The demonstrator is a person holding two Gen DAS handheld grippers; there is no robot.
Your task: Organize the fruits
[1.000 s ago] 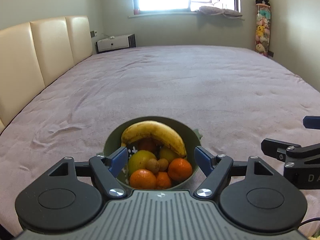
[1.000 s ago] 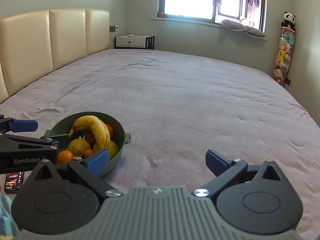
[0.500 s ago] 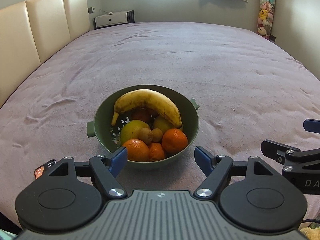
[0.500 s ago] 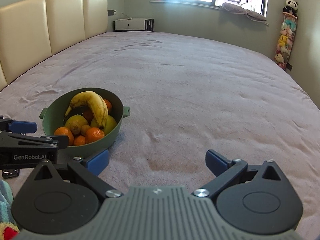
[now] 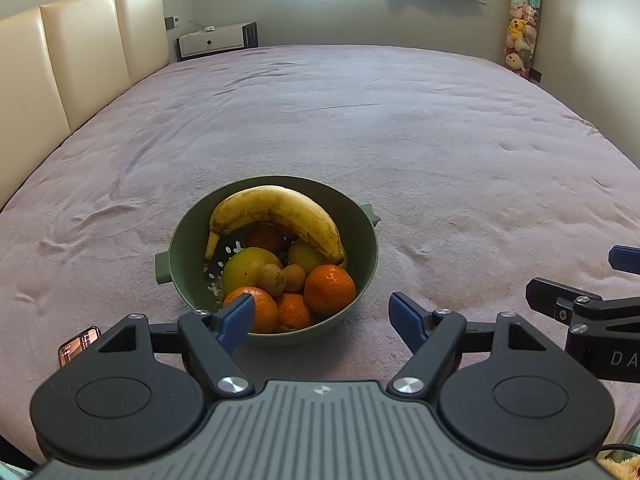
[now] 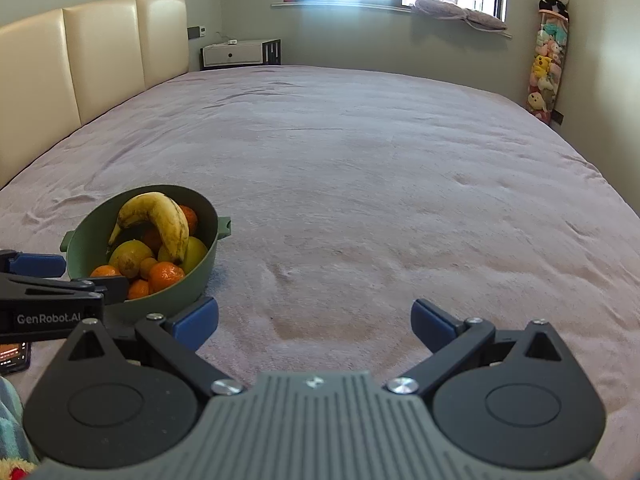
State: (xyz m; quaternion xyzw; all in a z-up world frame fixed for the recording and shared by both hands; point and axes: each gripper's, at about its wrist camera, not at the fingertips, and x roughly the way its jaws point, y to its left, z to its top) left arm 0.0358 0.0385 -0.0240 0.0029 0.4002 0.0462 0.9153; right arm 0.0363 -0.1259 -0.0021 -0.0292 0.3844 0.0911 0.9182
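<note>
Yellow banana (image 5: 280,212) arches crosswise atop the bowl (image 5: 360,240), stem seemingly left; both tongs gape empty.

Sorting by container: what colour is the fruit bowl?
Olive green bowl; clearest in the left wrist view.

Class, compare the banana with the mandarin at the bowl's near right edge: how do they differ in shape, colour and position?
The banana is long and curved; the mandarin is round. The banana is yellow with brown marks; the mandarin is plain orange. The banana arches across the top of the pile; the mandarin sits lower, near the rim. Both lie in the green bowl.
</note>
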